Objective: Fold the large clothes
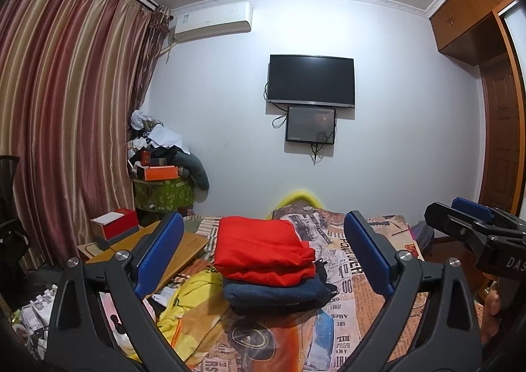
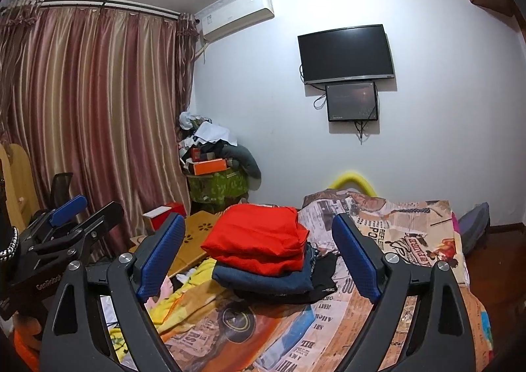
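Our left gripper (image 1: 263, 253) and right gripper (image 2: 259, 257) both hold their fingers wide apart, gripping nothing. The folded red garment (image 2: 259, 240) tops the stack on the bed (image 2: 394, 240); reaching past it for the yellow garment (image 1: 194, 303) beside it could topple it.
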